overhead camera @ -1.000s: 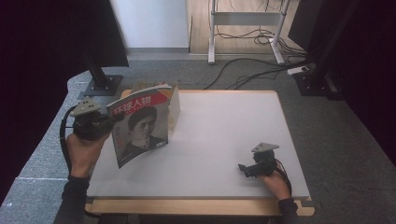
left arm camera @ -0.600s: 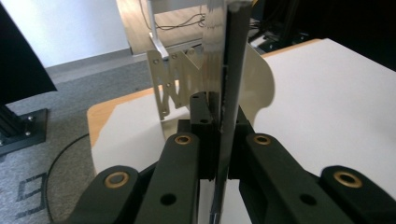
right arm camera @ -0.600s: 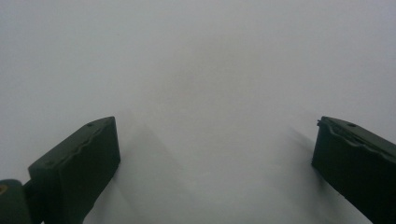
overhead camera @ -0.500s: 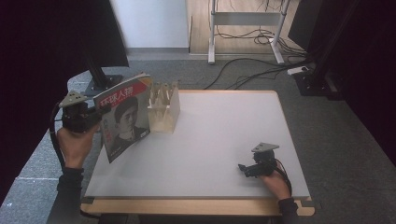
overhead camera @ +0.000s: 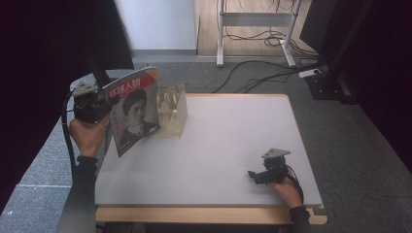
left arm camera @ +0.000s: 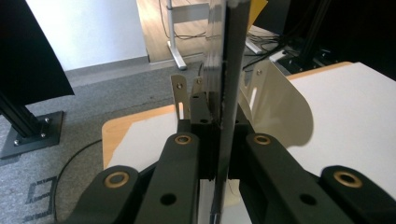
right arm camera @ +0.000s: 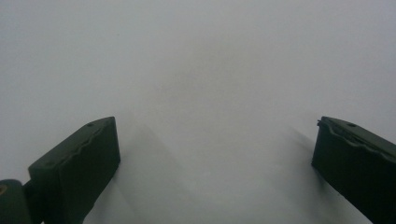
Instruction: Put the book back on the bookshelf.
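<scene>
Closest to the camera in the high view, the right tool point(overhead camera: 253, 174) sits low on the white bench point(overhead camera: 233, 141) near the front right corner, with the person's right hand point(overhead camera: 286, 189) behind it. Its own camera looks straight down at bare white surface, and the two black jaws stand wide apart with nothing between them point(right arm camera: 210, 154).

A bit further back on the left side, the left hand point(overhead camera: 87, 136) holds the left tool point(overhead camera: 104, 109) up at the bench's left edge, cable looping down beside the sleeve. That tool is clamped tight on a magazine point(overhead camera: 133, 111), gripping it by the left edge of the cover. The magazine is held up off the bench, roughly upright and tilted a little, cover facing the camera: a black and white portrait with red lettering across the top. In the left gripper view you see the magazine edge-on point(left arm camera: 229, 70) as a thin dark line running straight up between the closed jaws.

Right behind the magazine, at the back left of the bench, stands a pale slotted rack point(overhead camera: 172, 111). The magazine overlaps its left side in the high view; can't tell if they actually touch.

Past the bench it's grey carpet floor point(overhead camera: 233, 77), cables and a metal frame leg point(overhead camera: 221, 34).
</scene>
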